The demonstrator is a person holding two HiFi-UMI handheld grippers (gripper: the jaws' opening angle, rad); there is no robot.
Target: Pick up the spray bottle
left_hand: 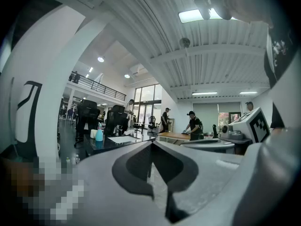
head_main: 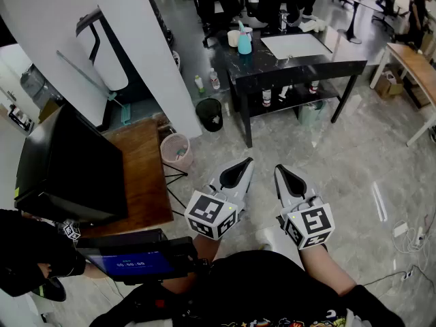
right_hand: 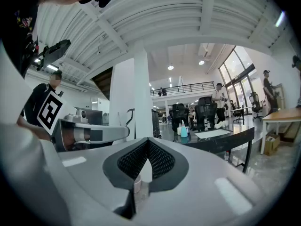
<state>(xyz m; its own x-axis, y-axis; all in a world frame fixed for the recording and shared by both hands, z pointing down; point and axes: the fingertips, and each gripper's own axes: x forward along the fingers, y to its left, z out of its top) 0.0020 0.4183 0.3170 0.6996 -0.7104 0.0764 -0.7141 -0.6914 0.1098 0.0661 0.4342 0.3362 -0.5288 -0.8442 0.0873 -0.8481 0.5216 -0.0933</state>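
A teal spray bottle [head_main: 244, 41] stands near the left end of a black table [head_main: 293, 67] far ahead of me, beside a white cup [head_main: 234, 38] and a white mat [head_main: 296, 45]. The bottle shows small in the left gripper view [left_hand: 99, 134] and in the right gripper view [right_hand: 184, 131]. My left gripper [head_main: 244, 162] and right gripper [head_main: 279, 170] are held side by side close to my body, over the grey floor, well short of the table. Both point toward the table. Each has its jaws together with nothing between them [left_hand: 151, 143] [right_hand: 148, 141].
A pink mesh wastebasket [head_main: 176, 150] and a black bin [head_main: 210, 113] stand left of the table by a white pillar [head_main: 102, 39]. A wooden platform [head_main: 139, 176] carries a black monitor [head_main: 68, 162]. Small bottles [head_main: 267, 97] sit on the table's lower shelf. Cables [head_main: 409, 237] lie right. People stand beyond.
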